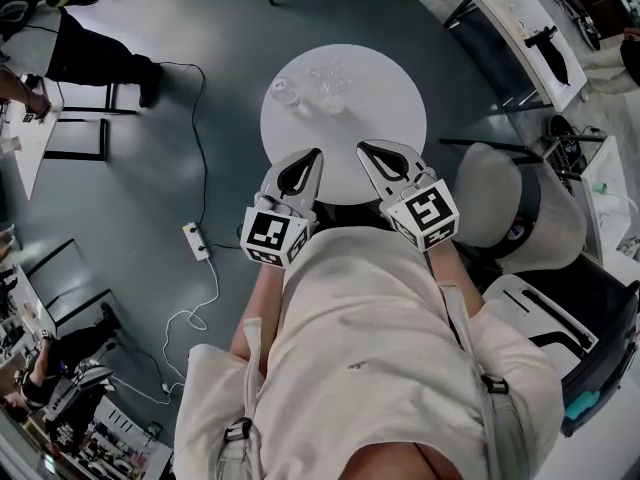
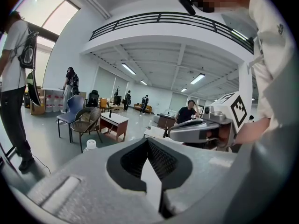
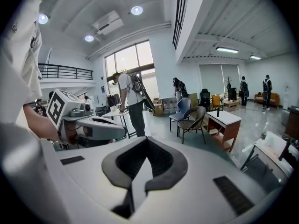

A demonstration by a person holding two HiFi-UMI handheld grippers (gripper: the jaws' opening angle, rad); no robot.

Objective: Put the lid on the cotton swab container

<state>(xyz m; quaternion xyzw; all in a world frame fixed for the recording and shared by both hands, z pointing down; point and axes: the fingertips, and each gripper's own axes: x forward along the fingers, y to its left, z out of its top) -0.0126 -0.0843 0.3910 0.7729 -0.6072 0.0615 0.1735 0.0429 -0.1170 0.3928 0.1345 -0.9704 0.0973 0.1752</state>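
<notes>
On the far part of a round white table [image 1: 390, 98] stand two small clear plastic pieces: a round one [image 1: 285, 92] at the left and a larger one [image 1: 328, 82] beside it. Which is the cotton swab container and which the lid I cannot tell. My left gripper [image 1: 318, 152] and right gripper [image 1: 360, 146] hover side by side over the table's near edge, close to my body, both shut and holding nothing. Both gripper views look out level across the room, so neither shows the table. In the left gripper view the jaws [image 2: 148, 141] meet; in the right gripper view the jaws [image 3: 147, 139] meet too.
A padded chair [image 1: 510, 208] stands just right of the table. A white power strip [image 1: 197, 241] with a cable lies on the floor at the left. A person [image 1: 95, 58] stands at the far left, and a long white desk [image 1: 525, 33] at the far right.
</notes>
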